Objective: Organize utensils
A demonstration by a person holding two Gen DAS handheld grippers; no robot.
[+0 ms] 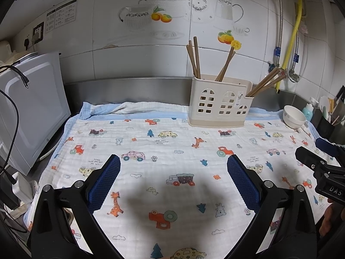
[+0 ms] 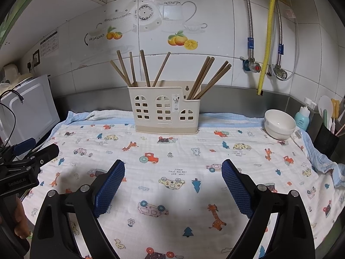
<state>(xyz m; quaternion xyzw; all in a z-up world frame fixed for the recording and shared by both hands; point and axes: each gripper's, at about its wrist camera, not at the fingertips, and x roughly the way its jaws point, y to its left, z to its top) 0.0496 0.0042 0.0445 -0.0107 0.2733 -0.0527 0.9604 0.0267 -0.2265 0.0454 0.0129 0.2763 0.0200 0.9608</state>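
Cream utensil holder (image 2: 165,112) standing upright at the back of the tabletop (image 2: 97,93), on a printed cloth (image 2: 172,157) patterned with cars and giraffes, close before the steel backsplash. Long side of the holder running left to right, parallel to the wall; window-shaped cutouts facing the cameras. Taller section on the left, lower section on the right.

Brown chopsticks (image 2: 144,68) in the taller section, long axes near vertical, upper ends fanning slightly left and right. Second bunch of chopsticks (image 2: 210,78) in the lower section, leaning up and to the right. Lower ends of all hidden inside the holder; exact count hard to make out where sticks overlap.

White bowl (image 2: 279,124) upright on the cloth near its right edge, well apart from the holder. Dark utensil cup (image 2: 326,139) at far right, cut off by the frame edge.

Left tool (image 1: 173,168) spread wide above the cloth, holding nothing, blue pads (image 1: 105,181) facing inward. Right tool (image 2: 173,172) likewise spread wide and empty, pointing toward the holder. Each tool only partly visible at the edge of the other's view. Grey appliance (image 1: 32,108) at far left, partly cut off.
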